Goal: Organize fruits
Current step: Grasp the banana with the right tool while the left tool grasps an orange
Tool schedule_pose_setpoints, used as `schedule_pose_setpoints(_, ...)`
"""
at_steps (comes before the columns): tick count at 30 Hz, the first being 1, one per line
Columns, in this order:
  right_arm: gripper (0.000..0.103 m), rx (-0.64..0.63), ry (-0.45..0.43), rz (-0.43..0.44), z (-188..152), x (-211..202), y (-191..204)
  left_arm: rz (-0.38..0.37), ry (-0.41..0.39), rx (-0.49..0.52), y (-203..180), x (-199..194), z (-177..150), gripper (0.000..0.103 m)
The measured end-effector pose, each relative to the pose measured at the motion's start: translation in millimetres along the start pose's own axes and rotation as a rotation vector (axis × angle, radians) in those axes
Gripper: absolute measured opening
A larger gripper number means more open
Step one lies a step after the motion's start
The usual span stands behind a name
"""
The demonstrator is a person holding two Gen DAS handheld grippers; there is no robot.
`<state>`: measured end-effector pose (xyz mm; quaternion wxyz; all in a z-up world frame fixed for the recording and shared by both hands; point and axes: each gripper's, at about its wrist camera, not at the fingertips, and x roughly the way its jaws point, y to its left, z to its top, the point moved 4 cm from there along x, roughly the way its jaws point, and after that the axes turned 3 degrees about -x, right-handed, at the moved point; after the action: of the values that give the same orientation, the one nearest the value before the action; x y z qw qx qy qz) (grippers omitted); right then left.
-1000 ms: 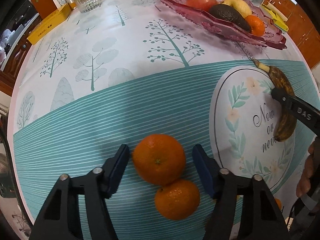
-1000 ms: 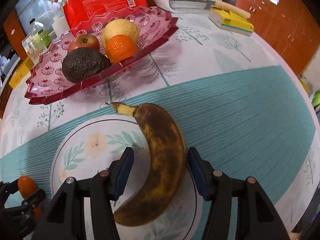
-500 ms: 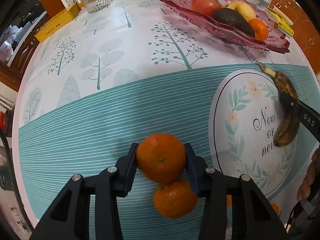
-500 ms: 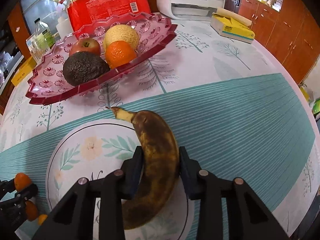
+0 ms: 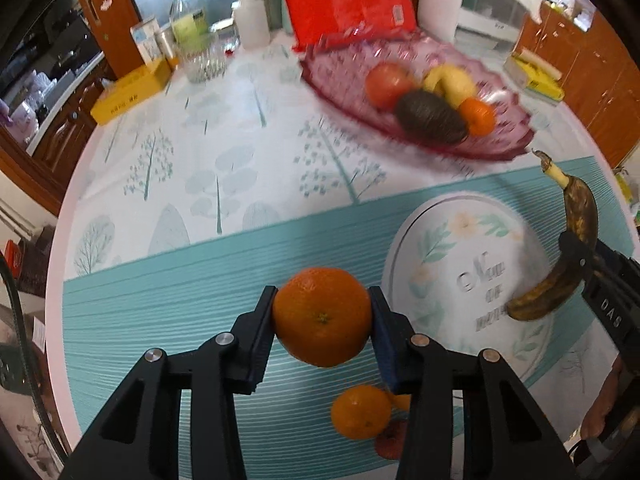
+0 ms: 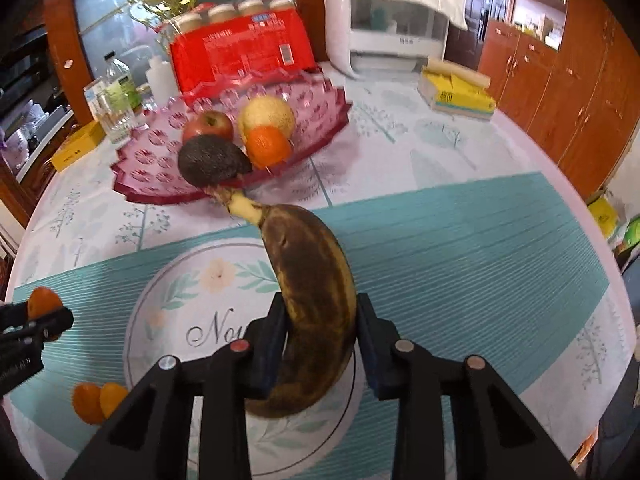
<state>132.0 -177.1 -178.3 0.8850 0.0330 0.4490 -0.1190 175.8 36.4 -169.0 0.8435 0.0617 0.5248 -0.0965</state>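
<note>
Left tongs (image 5: 323, 316) had just closed on the big orange (image 5: 322, 316) and lifted it off the bench (image 5: 160, 300). Right tongs (image 6: 320, 320) were clamped on the brown banana (image 6: 312, 288), also raised. Both fruits were airborne, near side; the pink tray (image 6: 320, 120) at far centre likely came next. Small oranges (image 5: 360, 412) stayed on the bench.

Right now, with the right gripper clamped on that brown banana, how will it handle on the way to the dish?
The banana is mostly brown, so probably soft; the right gripper could bruise it. It is held near mid-length with both ends free, so it may sag or pivot. Its curve could make it rock once set in the pink dish.
</note>
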Motion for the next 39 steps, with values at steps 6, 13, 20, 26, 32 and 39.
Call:
schedule_pose_setpoints(6, 0.033, -0.016, -0.091, -0.011, 17, -40, -3, -0.045, -0.059, 0.018, -14, -34, 14, 0.042)
schedule_pose_setpoints(13, 0.033, -0.043, -0.185, -0.029, 58, -87, -15, -0.103, -0.147, 0.022, -27, -76, 50, 0.042)
schedule_pose_setpoints(20, 0.033, -0.071, -0.236, 0.015, 122, -112, -25, -0.094, -0.242, 0.032, -36, -101, 107, 0.042)
schedule_pose_setpoints(26, 0.033, -0.094, -0.223, 0.082, 171, -91, -22, -0.053, -0.223, 0.032, -47, -77, 147, 0.043)
schedule_pose_setpoints(32, 0.033, -0.136, -0.160, 0.127, 185, -35, -14, 0.010, -0.128, 0.016, -59, -20, 165, 0.043)
schedule_pose_setpoints(39, 0.033, -0.217, -0.045, 0.156, 178, 40, 5, 0.100, -0.043, 0.009, -66, 38, 168, 0.043)
